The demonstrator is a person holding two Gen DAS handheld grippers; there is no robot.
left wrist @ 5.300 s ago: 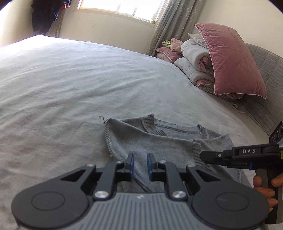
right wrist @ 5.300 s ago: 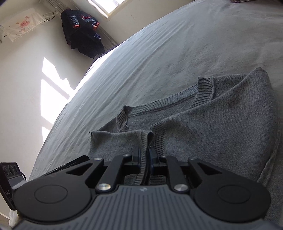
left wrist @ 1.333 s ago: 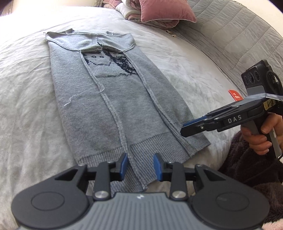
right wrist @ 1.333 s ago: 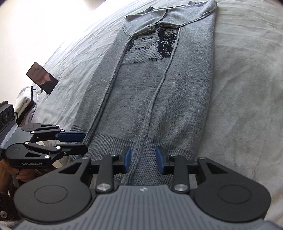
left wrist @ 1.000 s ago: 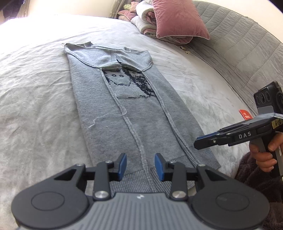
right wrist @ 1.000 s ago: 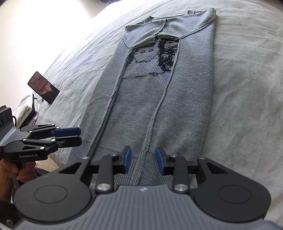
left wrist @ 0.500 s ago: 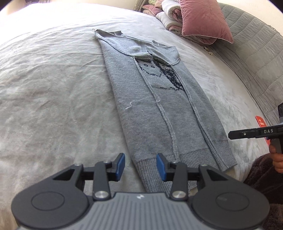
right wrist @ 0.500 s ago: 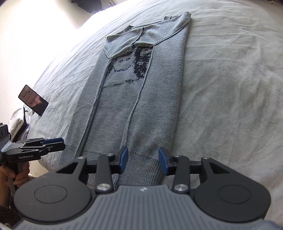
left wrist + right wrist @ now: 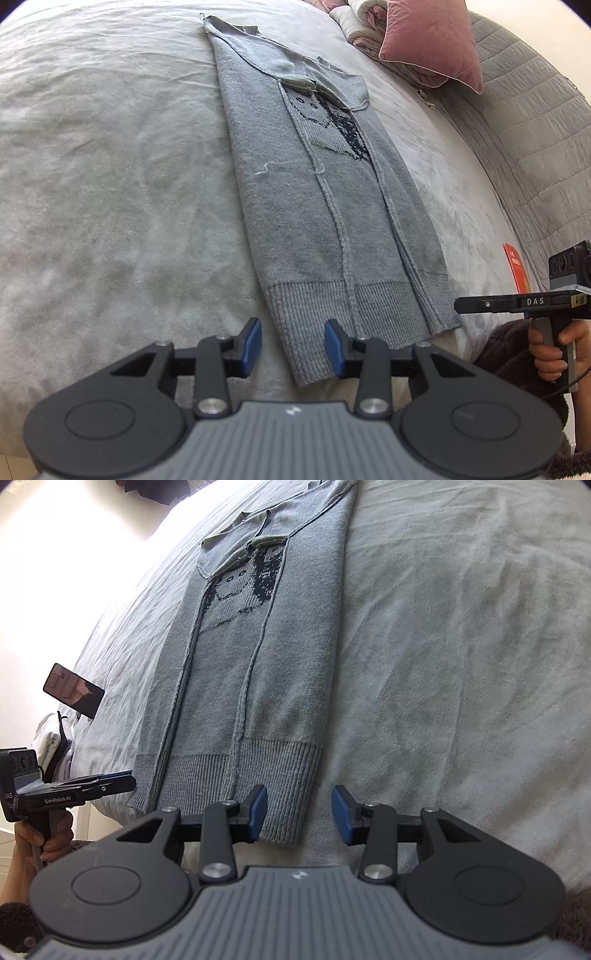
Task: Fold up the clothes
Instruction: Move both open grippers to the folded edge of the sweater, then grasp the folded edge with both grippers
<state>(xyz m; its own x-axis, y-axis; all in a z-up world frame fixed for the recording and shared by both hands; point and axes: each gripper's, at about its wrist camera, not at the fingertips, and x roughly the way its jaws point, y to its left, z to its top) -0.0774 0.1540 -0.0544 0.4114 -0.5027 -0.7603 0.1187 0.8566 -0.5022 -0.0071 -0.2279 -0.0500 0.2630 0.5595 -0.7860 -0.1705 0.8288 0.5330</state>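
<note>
A grey knit sweater lies flat on the bed, both sides folded inward into a long strip, ribbed hem toward me; it also shows in the right wrist view. A dark knitted face shows between the folded sides. My left gripper is open and empty, its jaws astride the hem's left corner. My right gripper is open and empty, its jaws astride the hem's right corner. Each gripper appears side-on in the other's view: the right, the left.
The grey bedspread spreads wide on both sides of the sweater. A pink pillow and rolled bedding lie at the far right by the quilted headboard. A phone rests at the bed's left edge. A red tag lies near the right edge.
Both grippers have shifted outward from the middle of the hem, the left toward the left corner, the right toward the right corner. Their jaws have opened wider.
</note>
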